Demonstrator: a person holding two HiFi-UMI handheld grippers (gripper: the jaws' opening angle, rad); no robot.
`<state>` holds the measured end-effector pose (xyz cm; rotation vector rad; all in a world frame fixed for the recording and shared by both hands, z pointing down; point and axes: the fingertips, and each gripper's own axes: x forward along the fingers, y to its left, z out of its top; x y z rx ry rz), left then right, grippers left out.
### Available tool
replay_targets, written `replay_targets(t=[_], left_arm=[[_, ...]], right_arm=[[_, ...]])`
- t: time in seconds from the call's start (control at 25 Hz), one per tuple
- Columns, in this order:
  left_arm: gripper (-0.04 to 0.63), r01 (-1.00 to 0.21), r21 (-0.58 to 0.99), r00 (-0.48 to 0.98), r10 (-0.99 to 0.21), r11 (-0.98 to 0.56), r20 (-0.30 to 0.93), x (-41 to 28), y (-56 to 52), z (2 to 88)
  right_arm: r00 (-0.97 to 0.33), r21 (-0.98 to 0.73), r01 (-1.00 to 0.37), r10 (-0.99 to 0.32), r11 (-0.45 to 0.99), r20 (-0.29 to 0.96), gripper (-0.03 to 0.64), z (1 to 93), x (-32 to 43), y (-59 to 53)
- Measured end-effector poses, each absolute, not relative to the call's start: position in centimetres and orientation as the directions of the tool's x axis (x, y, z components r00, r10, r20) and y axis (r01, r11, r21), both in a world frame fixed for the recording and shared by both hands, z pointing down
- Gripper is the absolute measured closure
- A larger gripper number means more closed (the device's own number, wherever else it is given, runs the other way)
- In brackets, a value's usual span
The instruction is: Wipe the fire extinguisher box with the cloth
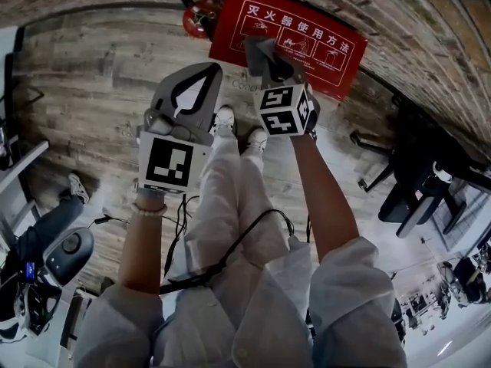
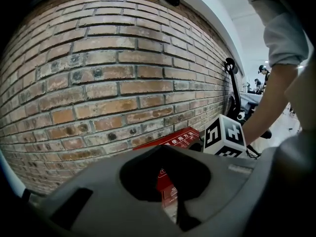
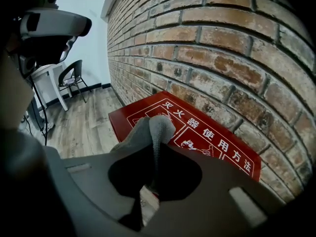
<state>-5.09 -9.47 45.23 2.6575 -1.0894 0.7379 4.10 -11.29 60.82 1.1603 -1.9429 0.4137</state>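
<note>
Head view: right claw (image 1: pixel 270 61) clamped on grey cloth (image 1: pixel 261 50), bunched ahead for wiping; left claw (image 1: pixel 201 72) idle beside | left gripper view: together, empty | right gripper view: fire extinguisher box (image 3: pixel 207 132) just beyond cloth, contact unclear.

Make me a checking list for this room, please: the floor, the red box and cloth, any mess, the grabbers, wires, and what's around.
Surface: wood-plank floor, bare in front of the box.
Job's things: red fire extinguisher box against the brick wall; grey cloth held over its top, contact cannot be told.
Clutter: red extinguisher-like object beside the box.
Grippers: right gripper shut on the cloth; left gripper shut, empty, away from the box.
Cables: black cable looping across the person's trousers.
Surroundings: black chairs at the right; another person's leg at the left.
</note>
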Motion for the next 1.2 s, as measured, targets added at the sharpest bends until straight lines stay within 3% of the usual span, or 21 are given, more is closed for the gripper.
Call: replay_targets(t=[1.2], left_arm=[[0.598,-0.609,-0.019,0.676,-0.532,-0.793,0.511,2.6,-7.8,45.5]], right_arm=[[-0.058,0.191,-0.923,-0.610,0.335,0.790,0.592,60.8,18.6,-7.9]])
